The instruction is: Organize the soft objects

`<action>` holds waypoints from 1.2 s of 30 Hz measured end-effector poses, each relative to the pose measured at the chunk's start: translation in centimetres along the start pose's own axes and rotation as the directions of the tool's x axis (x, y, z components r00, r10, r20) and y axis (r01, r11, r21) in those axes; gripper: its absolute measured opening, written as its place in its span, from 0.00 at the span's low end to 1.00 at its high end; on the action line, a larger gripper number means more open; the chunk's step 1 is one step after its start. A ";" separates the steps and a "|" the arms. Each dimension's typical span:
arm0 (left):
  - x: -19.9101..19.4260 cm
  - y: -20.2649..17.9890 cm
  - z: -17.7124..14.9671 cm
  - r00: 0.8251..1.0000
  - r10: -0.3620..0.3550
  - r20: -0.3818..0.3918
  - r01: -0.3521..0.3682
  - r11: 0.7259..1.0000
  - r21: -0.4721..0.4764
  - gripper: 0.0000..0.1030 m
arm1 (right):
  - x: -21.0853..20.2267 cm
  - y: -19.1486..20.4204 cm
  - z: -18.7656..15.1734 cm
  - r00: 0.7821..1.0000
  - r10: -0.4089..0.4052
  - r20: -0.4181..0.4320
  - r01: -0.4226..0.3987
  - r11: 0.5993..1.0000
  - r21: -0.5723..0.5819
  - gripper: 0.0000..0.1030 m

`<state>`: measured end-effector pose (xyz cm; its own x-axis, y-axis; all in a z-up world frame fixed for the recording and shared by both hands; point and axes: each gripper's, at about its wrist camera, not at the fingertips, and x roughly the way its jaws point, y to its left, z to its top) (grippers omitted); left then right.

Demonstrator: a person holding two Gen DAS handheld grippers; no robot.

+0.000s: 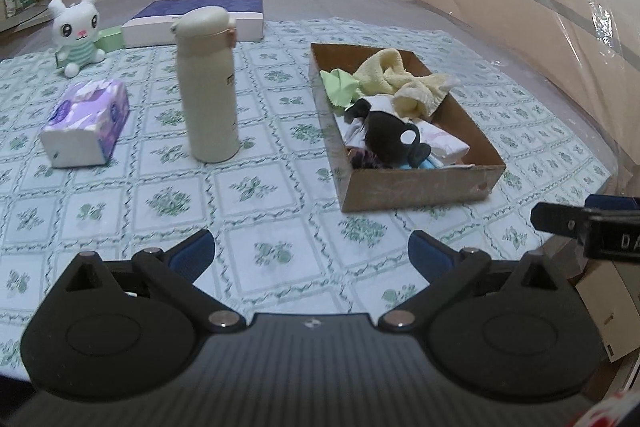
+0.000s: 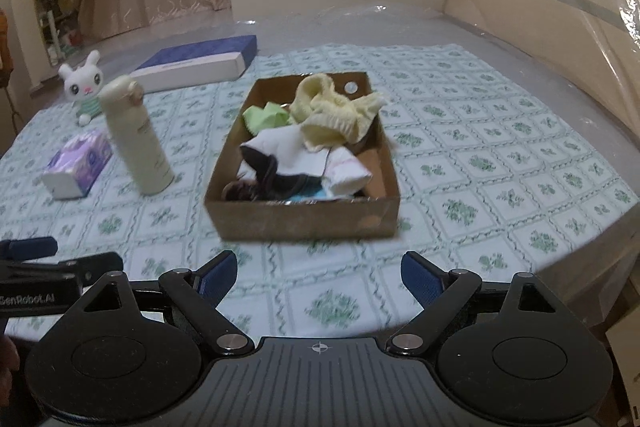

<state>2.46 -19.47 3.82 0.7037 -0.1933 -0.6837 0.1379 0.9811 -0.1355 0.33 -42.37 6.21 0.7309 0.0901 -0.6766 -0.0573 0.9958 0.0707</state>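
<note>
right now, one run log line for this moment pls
left tool open, empty | right tool open, empty | cardboard box holds yellow towel, cloths | plush bunny, tissue pack outside box | next: likely bunny

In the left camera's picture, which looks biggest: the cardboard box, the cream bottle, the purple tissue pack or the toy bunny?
1. Cardboard box
2. Cream bottle
3. Purple tissue pack
4. Toy bunny; it sits farthest back, so its true size may be closer to the tissue pack's.

Box (image 1: 416,187) right on tablecloth (image 1: 260,195), towel (image 1: 400,79), cloths and socks inside; bottle (image 1: 208,87) upright left of it; tissue pack (image 1: 86,123) further left; toy rabbit (image 1: 78,31) and flat carton (image 1: 200,17) behind
</note>
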 end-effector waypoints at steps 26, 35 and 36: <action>-2.8 0.0 -2.2 1.000 0.000 0.019 0.000 1.000 0.017 0.99 | -2.0 2.3 -2.4 1.000 -0.013 -0.010 0.013 1.000 -0.011 0.86; -2.8 0.0 -2.3 1.000 -0.003 0.021 0.003 1.000 0.017 0.99 | -2.0 2.3 -2.4 1.000 -0.014 -0.012 0.014 1.000 -0.018 0.86; -2.8 0.0 -2.3 1.000 -0.003 0.021 0.003 1.000 0.016 0.99 | -2.0 2.3 -2.4 1.000 -0.014 -0.012 0.014 1.000 -0.019 0.86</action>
<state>-1.10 -18.94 4.14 0.7177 -0.1966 -0.6681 0.1512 0.9804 -0.1260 -2.90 -40.18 5.93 0.7236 0.0761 -0.6860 -0.0602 0.9971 0.0471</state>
